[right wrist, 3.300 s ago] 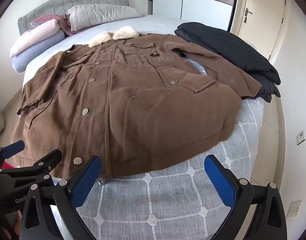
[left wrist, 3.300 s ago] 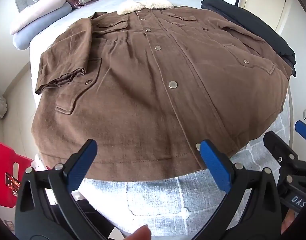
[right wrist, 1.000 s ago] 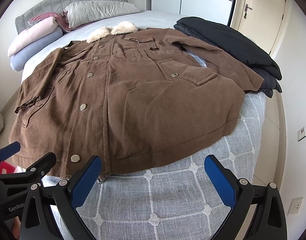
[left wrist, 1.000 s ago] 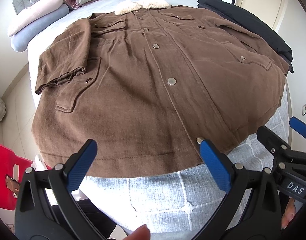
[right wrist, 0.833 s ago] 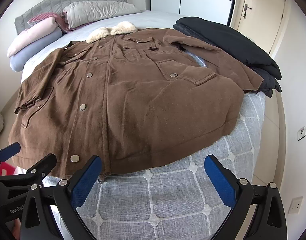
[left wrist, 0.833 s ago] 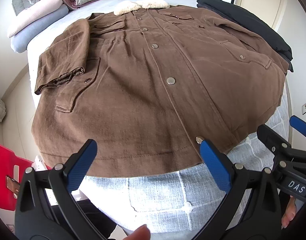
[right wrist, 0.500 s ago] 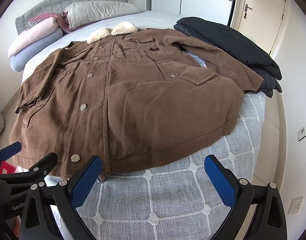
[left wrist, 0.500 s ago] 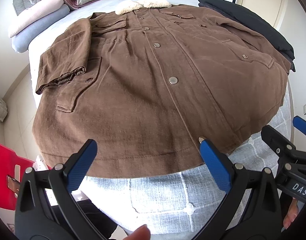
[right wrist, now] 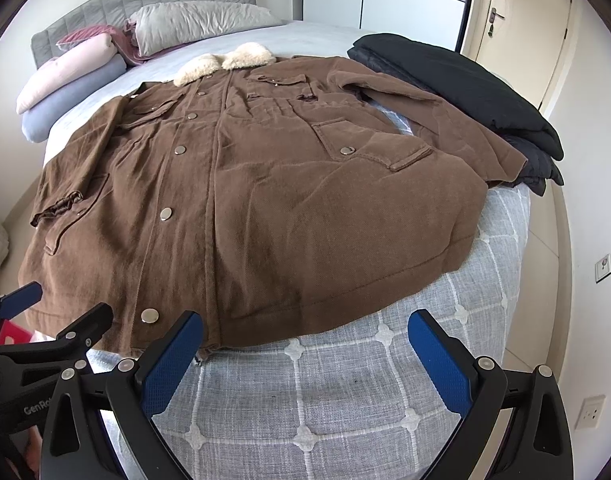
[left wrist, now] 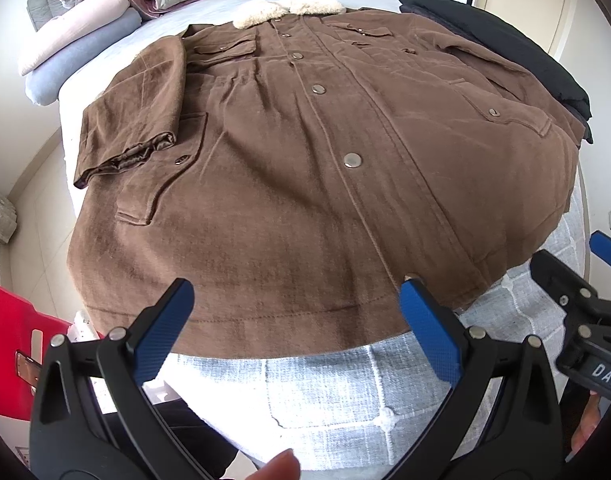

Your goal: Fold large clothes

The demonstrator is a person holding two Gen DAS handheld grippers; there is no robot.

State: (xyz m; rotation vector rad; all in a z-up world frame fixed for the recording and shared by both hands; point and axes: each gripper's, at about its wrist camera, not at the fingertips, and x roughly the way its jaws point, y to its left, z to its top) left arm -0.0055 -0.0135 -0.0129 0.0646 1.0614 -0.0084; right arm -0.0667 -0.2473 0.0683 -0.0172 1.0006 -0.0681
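A large brown coat (left wrist: 305, 160) with metal snaps and a cream fleece collar (left wrist: 289, 8) lies flat, front up, on the bed; it also shows in the right wrist view (right wrist: 265, 200). Its hem faces me. My left gripper (left wrist: 293, 320) is open and empty, just above the hem's left half. My right gripper (right wrist: 305, 352) is open and empty over the grey quilted bedspread (right wrist: 345, 400), just short of the hem's right half. Each gripper shows at the edge of the other's view.
A folded black garment (right wrist: 465, 84) lies at the bed's right side, under the coat's right sleeve. Pillows and rolled blankets (right wrist: 73, 76) sit by the headboard. A red object (left wrist: 5, 340) stands at the lower left. A door (right wrist: 517, 20) is at the back right.
Both grippers have drifted slightly, staying open and near the hem. The coat has not moved.
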